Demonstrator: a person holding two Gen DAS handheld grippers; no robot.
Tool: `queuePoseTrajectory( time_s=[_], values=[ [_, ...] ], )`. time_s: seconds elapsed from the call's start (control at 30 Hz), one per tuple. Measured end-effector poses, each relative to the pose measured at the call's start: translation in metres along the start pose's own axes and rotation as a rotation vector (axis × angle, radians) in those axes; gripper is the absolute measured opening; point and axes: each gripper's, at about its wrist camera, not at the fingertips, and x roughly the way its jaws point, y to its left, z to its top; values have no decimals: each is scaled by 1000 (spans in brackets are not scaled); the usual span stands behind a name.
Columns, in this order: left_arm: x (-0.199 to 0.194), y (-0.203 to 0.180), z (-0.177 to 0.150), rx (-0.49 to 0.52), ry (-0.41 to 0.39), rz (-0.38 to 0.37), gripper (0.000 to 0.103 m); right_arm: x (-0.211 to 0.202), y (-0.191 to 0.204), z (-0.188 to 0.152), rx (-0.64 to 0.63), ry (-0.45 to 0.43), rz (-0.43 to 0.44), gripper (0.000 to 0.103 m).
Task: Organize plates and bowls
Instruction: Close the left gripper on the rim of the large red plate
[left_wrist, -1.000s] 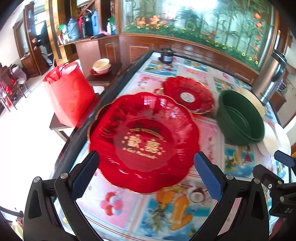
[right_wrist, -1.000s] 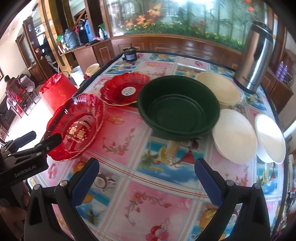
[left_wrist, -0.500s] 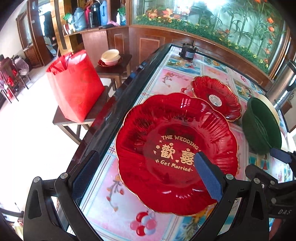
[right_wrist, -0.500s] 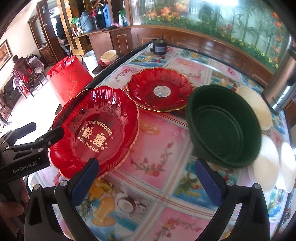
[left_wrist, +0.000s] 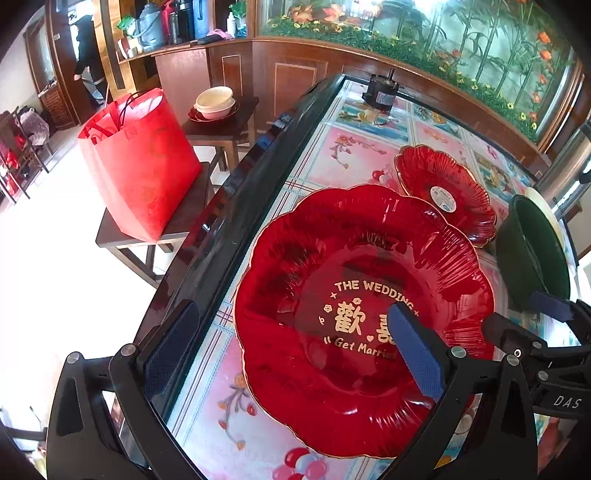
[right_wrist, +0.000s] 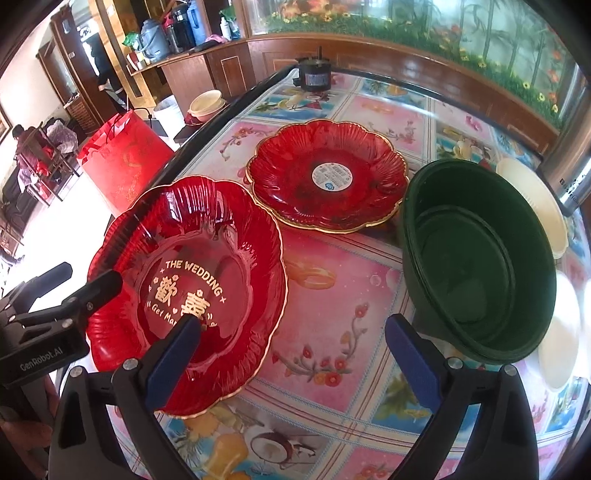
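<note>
A big red wedding plate (left_wrist: 332, 266) with gold lettering lies near the table's left edge. My left gripper (left_wrist: 293, 345) is open and straddles its left rim: one pad (left_wrist: 413, 347) hangs over the lettering, the other over the dark table edge. My right gripper (right_wrist: 293, 350) is open too, one finger over the wedding plate (right_wrist: 207, 236), the other close to the green bowl (right_wrist: 476, 258). Behind lies a second red plate (right_wrist: 328, 173) with a white sticker. I cannot tell whether either gripper touches the plate.
Cream and white plates (right_wrist: 535, 199) lie beyond and right of the green bowl, beside a steel flask (right_wrist: 572, 166). A black motor (left_wrist: 380, 92) stands at the table's far end. Off the table's left edge (left_wrist: 207, 236) are a red bag (left_wrist: 140, 162) on a stool and stacked bowls (left_wrist: 214, 103).
Both grippers have swung left and closed in on the wedding plate. The left one now straddles its left rim, and the right one's left finger is over it. Both stay open.
</note>
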Motion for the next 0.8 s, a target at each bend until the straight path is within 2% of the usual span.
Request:
queuePoseTrajectory(
  time_s=[0.8],
  values=[
    [-6,-9,8,22,-14,-7,103,-7,0,3,28,-29,0,99]
  ],
)
